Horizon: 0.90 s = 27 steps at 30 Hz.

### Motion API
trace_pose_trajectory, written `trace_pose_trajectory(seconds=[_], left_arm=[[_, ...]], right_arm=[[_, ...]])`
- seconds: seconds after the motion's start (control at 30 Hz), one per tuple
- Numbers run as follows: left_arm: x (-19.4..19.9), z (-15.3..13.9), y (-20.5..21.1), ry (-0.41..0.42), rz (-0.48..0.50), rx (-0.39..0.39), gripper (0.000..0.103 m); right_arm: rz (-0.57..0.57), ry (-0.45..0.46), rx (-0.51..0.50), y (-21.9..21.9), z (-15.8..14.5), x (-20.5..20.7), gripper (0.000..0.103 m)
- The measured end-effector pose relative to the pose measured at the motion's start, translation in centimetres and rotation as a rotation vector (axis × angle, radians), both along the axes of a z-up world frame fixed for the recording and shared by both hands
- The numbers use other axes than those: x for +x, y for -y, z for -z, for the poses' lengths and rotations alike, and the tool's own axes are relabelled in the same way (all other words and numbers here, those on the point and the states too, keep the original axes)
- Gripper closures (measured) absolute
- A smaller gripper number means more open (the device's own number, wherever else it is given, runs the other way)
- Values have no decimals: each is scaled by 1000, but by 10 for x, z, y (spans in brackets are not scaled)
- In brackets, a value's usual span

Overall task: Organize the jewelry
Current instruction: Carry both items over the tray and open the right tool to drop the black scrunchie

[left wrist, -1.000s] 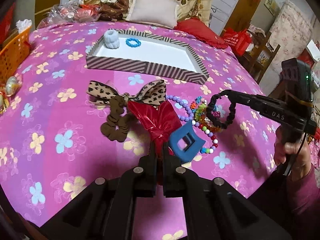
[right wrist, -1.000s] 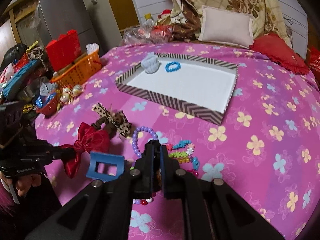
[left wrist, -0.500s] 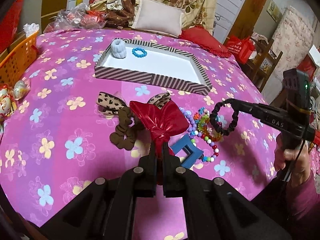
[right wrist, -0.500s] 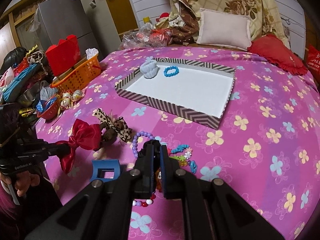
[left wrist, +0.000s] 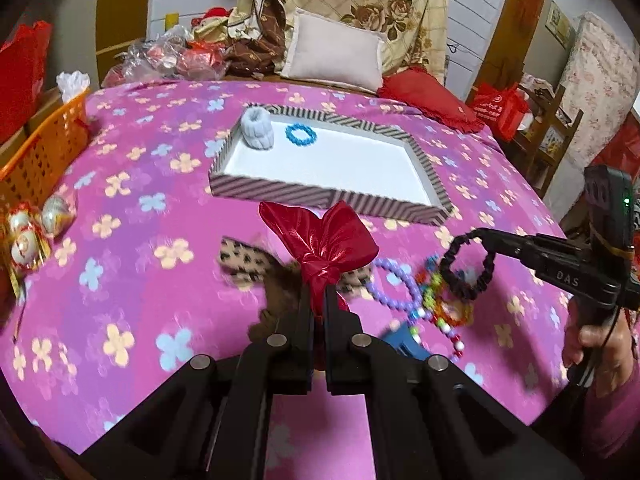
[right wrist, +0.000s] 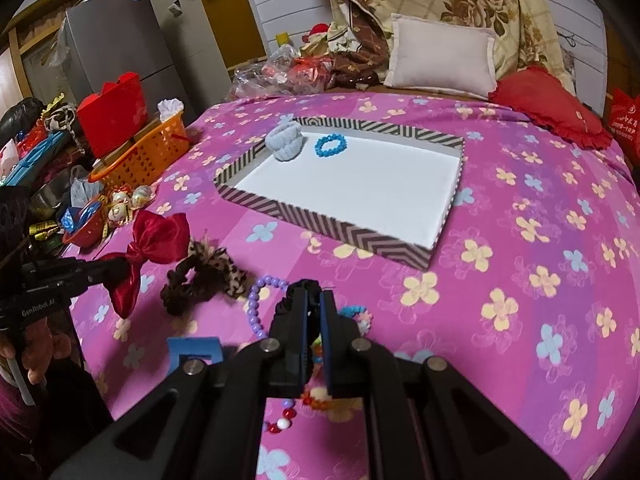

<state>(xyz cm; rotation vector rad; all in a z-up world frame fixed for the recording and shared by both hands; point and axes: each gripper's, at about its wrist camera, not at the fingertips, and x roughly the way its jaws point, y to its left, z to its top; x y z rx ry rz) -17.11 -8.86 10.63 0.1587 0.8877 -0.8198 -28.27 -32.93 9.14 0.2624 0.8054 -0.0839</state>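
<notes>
My left gripper (left wrist: 318, 300) is shut on a shiny red bow (left wrist: 320, 240) and holds it above the bedspread; it also shows in the right wrist view (right wrist: 156, 240). My right gripper (right wrist: 314, 300) is shut on a black scrunchie (left wrist: 468, 268), held in the air. A striped tray (left wrist: 312, 194) with a white floor holds a pale knitted scrunchie (left wrist: 258, 128) and a blue bead bracelet (left wrist: 300, 134). On the bedspread lie a leopard bow (left wrist: 244, 262), a brown scrunchie (right wrist: 188, 280), a purple bead bracelet (left wrist: 390, 284), colourful bead bracelets (left wrist: 444, 312) and a blue clip (right wrist: 196, 354).
An orange basket (left wrist: 40, 152) and small ornaments (left wrist: 36, 228) stand at the bed's left edge. Pillows (left wrist: 336, 56) and a red cushion (left wrist: 428, 96) lie behind the tray. Shelves and red bags stand to the right of the bed.
My left gripper has lifted the red bow and carried it forward toward the tray. My right gripper has risen a little with the black scrunchie.
</notes>
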Motion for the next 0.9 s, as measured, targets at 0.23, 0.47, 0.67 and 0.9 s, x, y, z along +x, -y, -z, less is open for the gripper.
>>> trace_pose_trajectory(seconds=[0.23, 0.47, 0.67, 0.9], left_arm=[[29, -5, 15, 28, -26, 10, 103], [62, -6, 33, 60, -52, 33, 103], [92, -2, 46, 75, -80, 56, 103], [129, 3, 63, 68, -96, 73, 103]], right_arm=[[27, 16, -8, 16, -9, 20, 97], [63, 35, -18, 38, -21, 56, 97], [98, 41, -13, 59, -25, 89, 97], [114, 6, -17, 76, -14, 140, 97]])
